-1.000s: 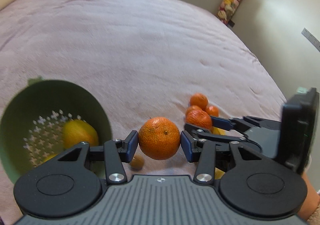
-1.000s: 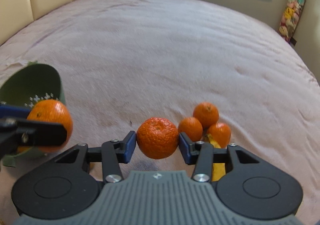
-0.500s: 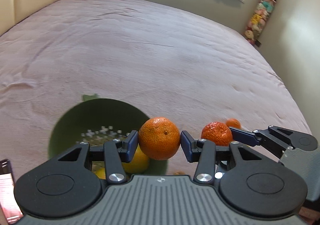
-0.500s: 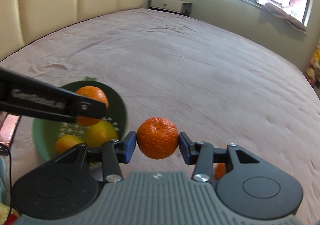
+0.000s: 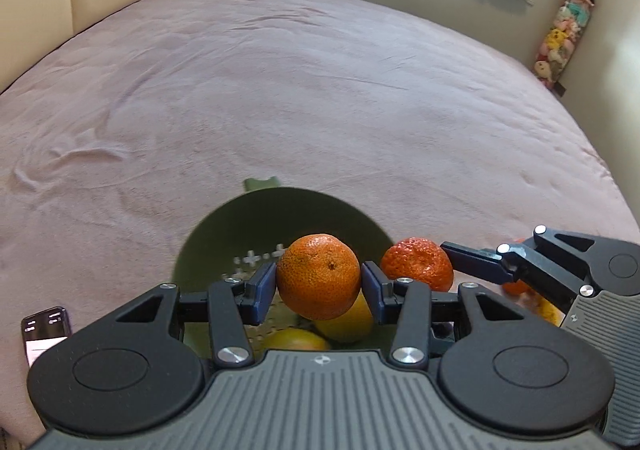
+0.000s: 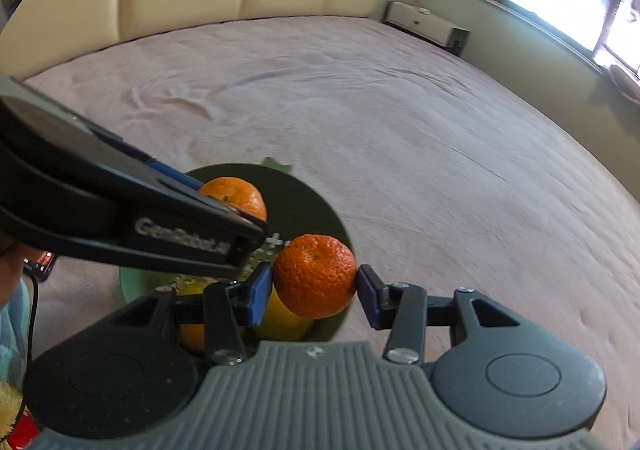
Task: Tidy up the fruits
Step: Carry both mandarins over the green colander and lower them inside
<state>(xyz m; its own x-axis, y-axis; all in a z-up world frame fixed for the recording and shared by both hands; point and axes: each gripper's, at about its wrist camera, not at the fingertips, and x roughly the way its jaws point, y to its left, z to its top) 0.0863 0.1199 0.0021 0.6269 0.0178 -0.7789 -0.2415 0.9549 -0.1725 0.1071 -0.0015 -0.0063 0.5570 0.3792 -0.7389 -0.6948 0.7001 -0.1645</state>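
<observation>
- My left tool (image 5: pixel 319 277) is clamped on an orange (image 5: pixel 319 276), both pads pressing its sides, and it hangs over the green colander (image 5: pixel 224 234) on the bed (image 5: pixel 320 98).
- My right tool (image 6: pixel 315 276) grips a second, redder orange (image 6: pixel 315 276). From the left wrist view that orange (image 5: pixel 417 263) sits just beside the colander's right rim; from the right wrist view it is over the near edge of the colander (image 6: pixel 316 206).
- In the right view the left tool's arm crosses the frame, with its orange (image 6: pixel 233 197) showing above the bowl.
- Done so far, as I judge it: some fruit is already inside the colander. I can see a yellow fruit (image 5: pixel 344 324) under the held orange and another yellowish one (image 5: pixel 296 339) nearer to me. The right view also shows a yellow fruit (image 6: pixel 280 322) and an orange-coloured one low in the bowl, partly hidden by my tool.
- Left to do: both held oranges are not yet released, so two drops are pending.
- At the right edge of the left view, behind the right tool, I make out blurred orange and yellow shapes on the bed, which I take to be more fruit. How many I cannot tell.
- A phone (image 5: pixel 46 330) lies on the bed to the left of the colander, clear of the work.
</observation>
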